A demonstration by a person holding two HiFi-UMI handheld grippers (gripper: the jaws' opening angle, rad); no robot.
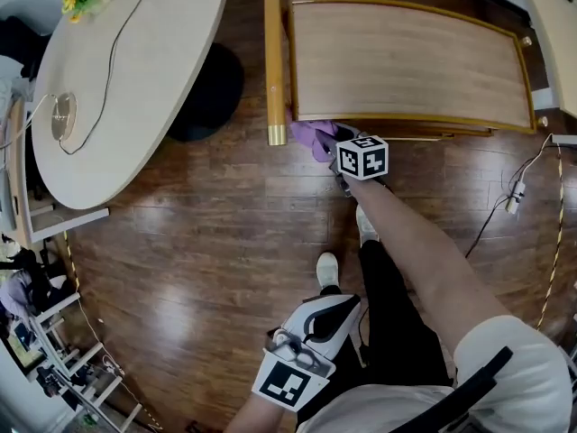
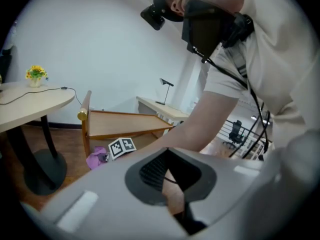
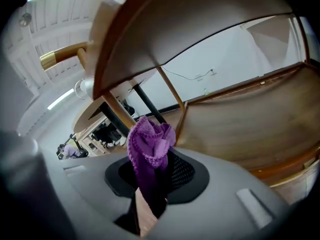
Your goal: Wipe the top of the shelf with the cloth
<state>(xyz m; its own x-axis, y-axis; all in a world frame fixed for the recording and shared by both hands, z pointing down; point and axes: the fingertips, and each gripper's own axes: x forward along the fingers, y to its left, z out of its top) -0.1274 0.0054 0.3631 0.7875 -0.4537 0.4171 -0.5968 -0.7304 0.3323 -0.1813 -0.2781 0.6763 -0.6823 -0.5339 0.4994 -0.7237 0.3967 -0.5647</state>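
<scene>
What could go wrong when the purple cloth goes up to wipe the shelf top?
The cloth is only a small bunch in the right gripper, so hard gripper parts might scrape the shelf top. The gripper is by the shelf's front corner, beside the wooden post, so lifting it could bump either.

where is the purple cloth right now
In the head view the purple cloth is pinched in the right claw at the near left corner of the shelf, beside the gold-tipped wooden post.
</scene>
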